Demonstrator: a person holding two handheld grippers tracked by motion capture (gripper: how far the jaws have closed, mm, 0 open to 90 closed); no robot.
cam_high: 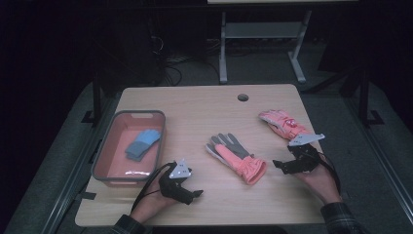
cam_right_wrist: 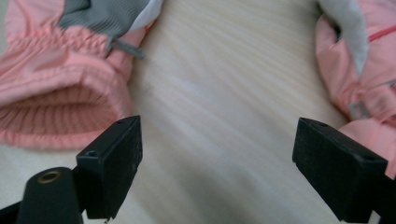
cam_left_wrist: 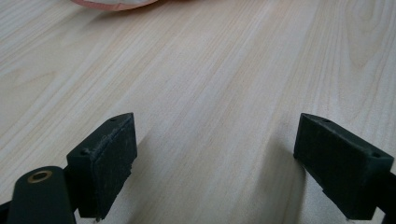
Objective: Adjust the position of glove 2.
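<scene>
So nearest the person, at about 7 o'clock on the table [cam_high: 204, 105], the left gripper [cam_high: 195, 194] sits low over bare wood, jaws spread wide with nothing between them. Over at roughly 4 o'clock the right gripper [cam_high: 278, 165] is up off the surface, jaws also standing apart and empty. In the right gripper view there's just tabletop in the gap, with the cuff of the pink and grey glove [cam_right_wrist: 70, 74] off at its 10 o'clock and the second pink glove [cam_right_wrist: 359, 70] at its 2 o'clock.

From the high view, the pink and grey glove [cam_high: 236, 156] lies flat dead centre, cuff pointing toward the right gripper, near it but not touching. The other pink glove [cam_high: 283, 123] is a bit farther back at 2 o'clock, just behind that gripper's grey plate. Far left at 9 o'clock is the grey bin [cam_high: 113, 127] with a blue glove [cam_high: 143, 142] already lying in it.

My guess is the gloves are being sorted into the bin and the centre one's next. Risk: the puffy cuff is thick and slippery, so a shallow pinch on one layer could let it slide out mid-carry. The bin is also right across the table, a long way to haul a floppy glove, and dangling fingers could snag on its rim
</scene>
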